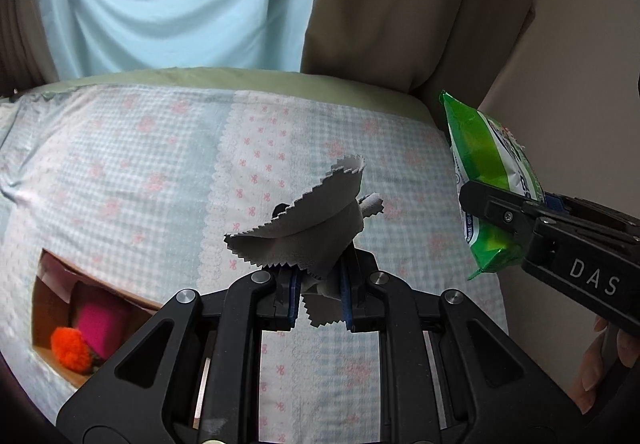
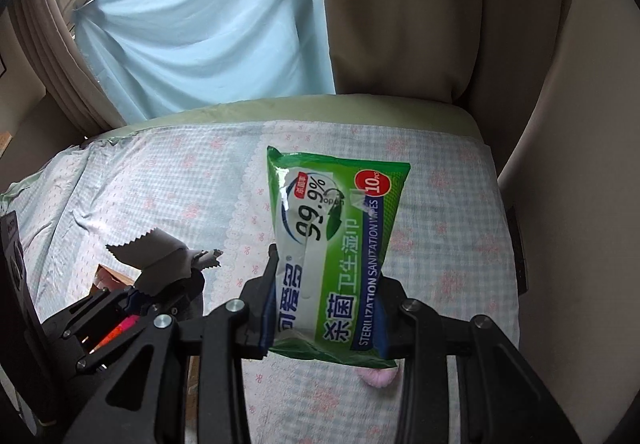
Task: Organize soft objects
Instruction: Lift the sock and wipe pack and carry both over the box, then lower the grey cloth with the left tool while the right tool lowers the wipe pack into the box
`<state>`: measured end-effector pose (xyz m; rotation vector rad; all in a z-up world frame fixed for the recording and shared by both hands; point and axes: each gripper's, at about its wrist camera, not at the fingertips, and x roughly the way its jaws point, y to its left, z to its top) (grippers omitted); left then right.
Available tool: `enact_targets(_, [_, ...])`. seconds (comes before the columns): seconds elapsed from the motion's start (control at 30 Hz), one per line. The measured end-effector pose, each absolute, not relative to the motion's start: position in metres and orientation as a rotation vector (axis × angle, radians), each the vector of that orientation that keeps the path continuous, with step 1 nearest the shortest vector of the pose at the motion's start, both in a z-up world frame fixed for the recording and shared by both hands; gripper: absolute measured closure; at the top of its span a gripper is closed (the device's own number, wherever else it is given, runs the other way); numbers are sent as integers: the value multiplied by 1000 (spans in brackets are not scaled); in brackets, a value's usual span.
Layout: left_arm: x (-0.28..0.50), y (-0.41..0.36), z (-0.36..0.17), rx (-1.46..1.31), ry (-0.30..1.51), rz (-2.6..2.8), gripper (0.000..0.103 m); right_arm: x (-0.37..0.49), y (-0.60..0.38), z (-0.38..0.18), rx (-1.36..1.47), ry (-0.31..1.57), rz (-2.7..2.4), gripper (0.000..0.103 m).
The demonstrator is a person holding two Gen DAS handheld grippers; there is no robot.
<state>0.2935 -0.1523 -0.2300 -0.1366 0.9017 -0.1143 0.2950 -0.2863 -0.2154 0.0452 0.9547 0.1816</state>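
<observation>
Bedspread of pale blue-and-white gingham with pink bows (image 1: 132,148), over a green sheet, filling most of both views. Light blue cloth (image 2: 208,40) hung across the window at 12 o'clock, beige curtain (image 2: 400,12) beside it toward 1 o'clock. Open brown cardboard box (image 1: 48,304) at 8 o'clock in the left wrist view, resting on the bed; inside it a magenta soft block (image 1: 102,322) with a fuzzy orange pom-pom (image 1: 72,350) touching its lower left side.

Left hand-held gripper (image 1: 320,300) at 6 o'clock in its own view, pressed together on a grey microfibre cloth with zigzag-cut edges (image 1: 308,232); cloth bunched between the blue pads, fanning upward above the fingers and raised clear of the bedspread, a small corner hanging below. Same cloth (image 2: 156,256) seen at 9 o'clock in the right wrist view, just above the box edge.

Right hand-held gripper (image 2: 326,320) pinching a green-and-white soft pack of sanitation wipes (image 2: 336,240) by its lower end, pack standing up and leaning slightly toward 1 o'clock, held above the bed. Same pack (image 1: 484,180) at 3 o'clock in the left wrist view, near the cloth but apart from it. Small pink fluffy item (image 2: 378,378) peeking out under the pack's lower edge, mostly hidden.
</observation>
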Motion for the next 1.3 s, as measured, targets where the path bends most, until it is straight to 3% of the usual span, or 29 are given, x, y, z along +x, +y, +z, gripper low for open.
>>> enact_targets(0.3, [231, -74, -170, -165, 877, -17, 89, 226, -221, -156, -2, 916, 298, 69])
enact_targets(0.53, [196, -5, -163, -185, 909, 16, 89, 183, -154, -159, -27, 948, 372, 69])
enact_targets(0.97, [202, 112, -220, -124, 1088, -75, 89, 161, -53, -233, 144, 1104, 294, 69])
enact_targets(1.3, [240, 154, -306, -81, 1256, -152, 89, 183, -10, -311, 314, 1260, 171, 69])
